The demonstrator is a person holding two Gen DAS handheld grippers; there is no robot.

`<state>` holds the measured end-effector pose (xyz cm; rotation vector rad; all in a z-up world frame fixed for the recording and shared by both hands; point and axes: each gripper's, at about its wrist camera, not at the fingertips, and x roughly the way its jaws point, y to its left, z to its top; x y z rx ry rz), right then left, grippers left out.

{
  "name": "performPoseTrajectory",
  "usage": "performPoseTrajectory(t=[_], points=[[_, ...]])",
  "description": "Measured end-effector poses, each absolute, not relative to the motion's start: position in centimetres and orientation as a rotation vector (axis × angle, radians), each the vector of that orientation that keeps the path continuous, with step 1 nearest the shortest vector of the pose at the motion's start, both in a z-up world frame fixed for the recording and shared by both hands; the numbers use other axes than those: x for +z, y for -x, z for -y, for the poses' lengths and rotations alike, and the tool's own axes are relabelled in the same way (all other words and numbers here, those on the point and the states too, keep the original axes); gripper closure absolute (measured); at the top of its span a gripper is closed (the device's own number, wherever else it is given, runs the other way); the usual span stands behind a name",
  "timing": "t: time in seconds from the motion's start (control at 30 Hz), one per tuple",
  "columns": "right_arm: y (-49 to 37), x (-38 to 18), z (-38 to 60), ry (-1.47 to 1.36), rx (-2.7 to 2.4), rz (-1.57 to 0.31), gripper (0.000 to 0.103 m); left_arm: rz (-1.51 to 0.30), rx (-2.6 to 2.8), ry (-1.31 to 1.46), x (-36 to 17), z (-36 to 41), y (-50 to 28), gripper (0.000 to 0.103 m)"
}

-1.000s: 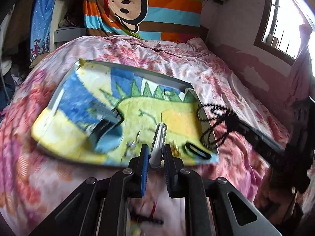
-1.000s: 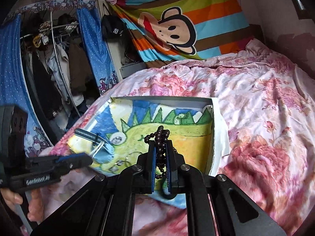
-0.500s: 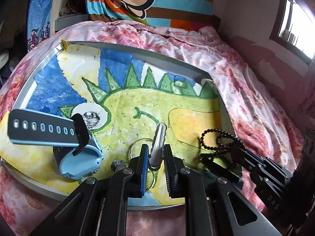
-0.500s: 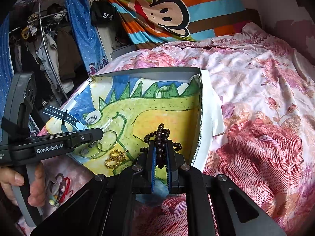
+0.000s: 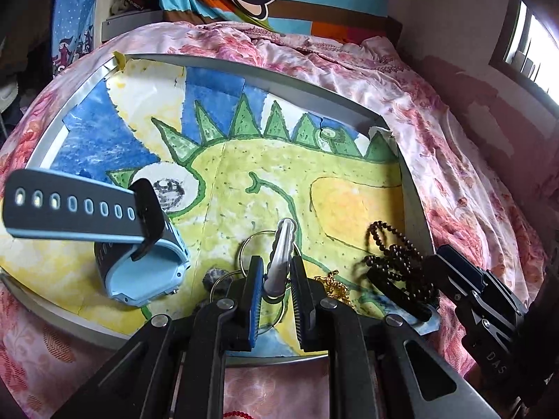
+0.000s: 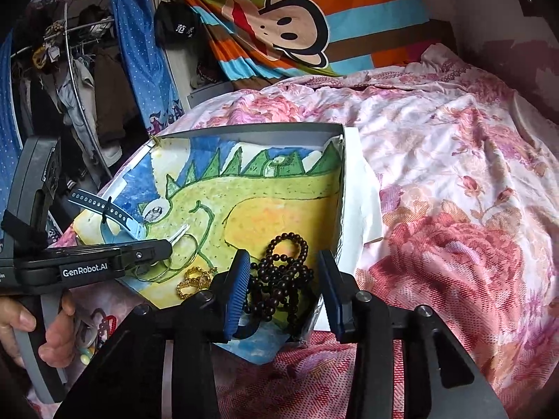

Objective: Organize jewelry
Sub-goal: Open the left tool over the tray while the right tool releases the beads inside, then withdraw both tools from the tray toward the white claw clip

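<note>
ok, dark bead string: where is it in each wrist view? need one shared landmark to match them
Left wrist: dark bead string lies lower right, on the tray's painted liner, just ahead of the right gripper.
Right wrist: the same string sits bottom centre, between that gripper's open jaws, which have just been opening, pads clear of it.
Shared landmark: the gold chain beside the beads, toward the left gripper.

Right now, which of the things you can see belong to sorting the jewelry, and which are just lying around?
Part of the job:
dark bead string
gold chain
silver clip
blue watch
shallow tray

Just lying about:
floral bedspread
monkey blanket
hanging clothes
</note>
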<state>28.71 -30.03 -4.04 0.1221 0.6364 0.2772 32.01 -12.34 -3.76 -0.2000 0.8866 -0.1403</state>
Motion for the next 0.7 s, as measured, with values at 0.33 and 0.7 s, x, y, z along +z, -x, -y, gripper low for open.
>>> performPoseTrajectory(t=[0.33,0.7], points=[[-27.6,-1.8,31.1,-0.102,0.234,-0.564,0.050,-0.854,-0.133,0.209,-1.8,12.2,-31.2,0.084],[-25.8,1.0,31.9,-0.110,0.201,-0.516,0.028,-0.742,-0.084,0.244,2.3,11.2,-28.1,0.027]])
